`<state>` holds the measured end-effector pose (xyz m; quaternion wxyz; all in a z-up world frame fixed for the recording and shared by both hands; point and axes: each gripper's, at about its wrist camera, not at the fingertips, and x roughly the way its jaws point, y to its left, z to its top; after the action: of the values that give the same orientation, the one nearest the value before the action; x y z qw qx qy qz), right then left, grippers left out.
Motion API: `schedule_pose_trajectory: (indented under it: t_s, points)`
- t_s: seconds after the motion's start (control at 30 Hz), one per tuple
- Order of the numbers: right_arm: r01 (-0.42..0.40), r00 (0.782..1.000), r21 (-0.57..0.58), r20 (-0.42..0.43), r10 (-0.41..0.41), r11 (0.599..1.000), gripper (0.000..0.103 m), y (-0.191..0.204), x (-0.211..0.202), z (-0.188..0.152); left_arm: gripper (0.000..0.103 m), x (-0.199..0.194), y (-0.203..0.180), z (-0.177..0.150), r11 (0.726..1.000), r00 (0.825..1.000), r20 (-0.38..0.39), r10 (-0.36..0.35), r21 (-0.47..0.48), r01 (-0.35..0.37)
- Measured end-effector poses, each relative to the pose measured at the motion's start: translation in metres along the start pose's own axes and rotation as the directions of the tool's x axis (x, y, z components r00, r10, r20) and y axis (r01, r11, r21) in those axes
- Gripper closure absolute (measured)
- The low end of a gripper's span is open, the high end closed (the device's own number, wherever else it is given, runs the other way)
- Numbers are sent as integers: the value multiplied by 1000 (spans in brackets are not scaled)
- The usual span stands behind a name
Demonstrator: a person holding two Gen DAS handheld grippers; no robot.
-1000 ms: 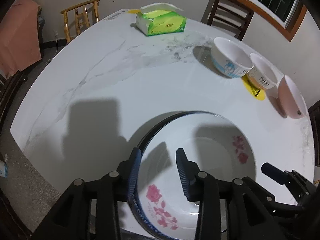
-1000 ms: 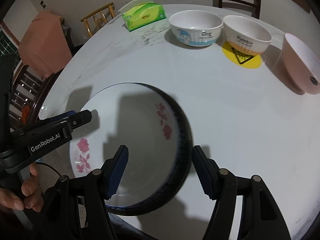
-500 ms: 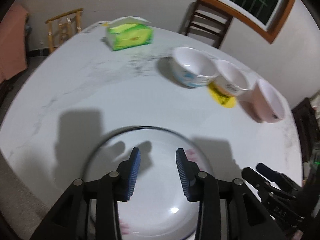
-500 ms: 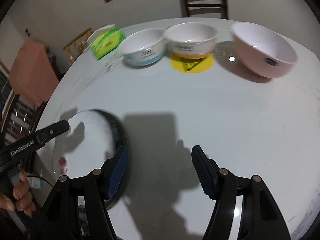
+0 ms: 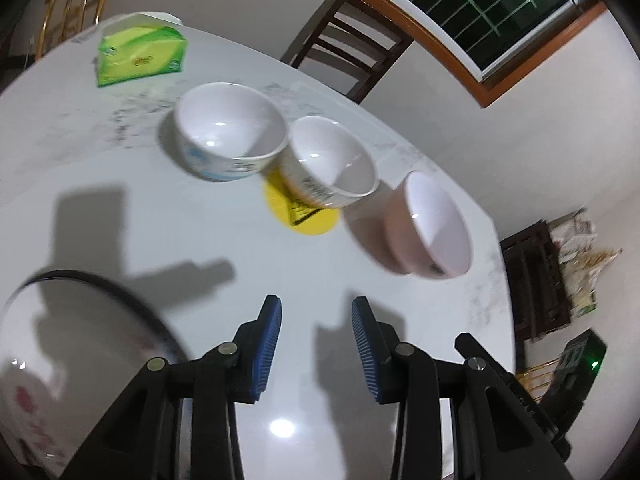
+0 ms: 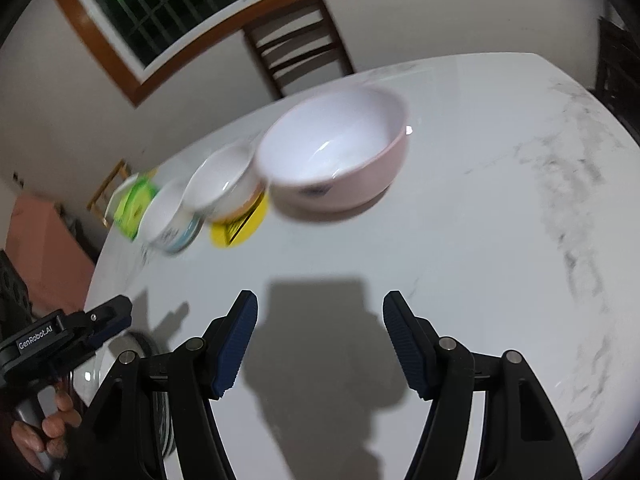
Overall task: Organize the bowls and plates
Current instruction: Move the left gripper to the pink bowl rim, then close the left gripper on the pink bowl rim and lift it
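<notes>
My left gripper [image 5: 316, 308] hangs open over bare tabletop with nothing between its fingers. The flowered plate [image 5: 80, 320] with a dark rim lies at its lower left. Ahead stand three bowls in a row: a white bowl with blue print [image 5: 230, 128], a white bowl with a tan band [image 5: 332, 160] on a yellow coaster [image 5: 304, 216], and a pink bowl [image 5: 432, 228]. My right gripper [image 6: 320, 304] is open too, empty, pointing at the pink bowl [image 6: 332, 148]. In the right wrist view the left gripper [image 6: 116, 314] shows at the left, over the plate [image 6: 92, 372].
A green tissue box [image 5: 140, 56] sits at the far left of the white marble table [image 5: 160, 220]. Wooden chairs [image 5: 344, 44] stand behind the table under a barred window. A person's hand [image 6: 52, 428] holds the left gripper's handle. A dark shelf [image 5: 536, 280] stands right of the table.
Both grippers have swung away from the plate toward the row of bowls. The plate, earlier under both pairs of fingers, now lies at the lower left. The jaws kept their width.
</notes>
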<state>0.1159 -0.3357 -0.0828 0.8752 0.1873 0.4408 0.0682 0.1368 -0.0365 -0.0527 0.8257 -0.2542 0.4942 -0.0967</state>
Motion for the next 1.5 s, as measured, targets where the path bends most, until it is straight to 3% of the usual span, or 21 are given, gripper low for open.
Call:
schedule_pose_trajectory:
  t_s: [0.3, 0.67, 0.83, 1.07, 1.33, 1.5]
  points:
    - [33, 998, 57, 58, -36, 998, 42, -28, 9, 62, 66, 39, -45, 32, 998, 998, -2, -58, -33, 58]
    - [58, 998, 121, 17, -61, 991, 53, -51, 50, 105, 66, 103, -76, 68, 997, 996, -71, -59, -57, 55]
    - [73, 997, 121, -3, -73, 990, 55, -54, 69, 115, 66, 124, -82, 73, 998, 994, -100, -39, -57, 34]
    - [70, 997, 136, -42, -65, 988, 67, -61, 89, 117, 68, 141, -80, 76, 999, 994, -112, -2, -46, -4]
    - [50, 997, 141, -64, -41, 989, 82, -62, 101, 119, 85, 147, -79, 71, 1000, 993, -116, -15, -7, 14]
    - [64, 996, 131, -68, -56, 989, 83, -58, 102, 119, 86, 146, -82, 68, 1000, 994, -110, 7, 24, -4]
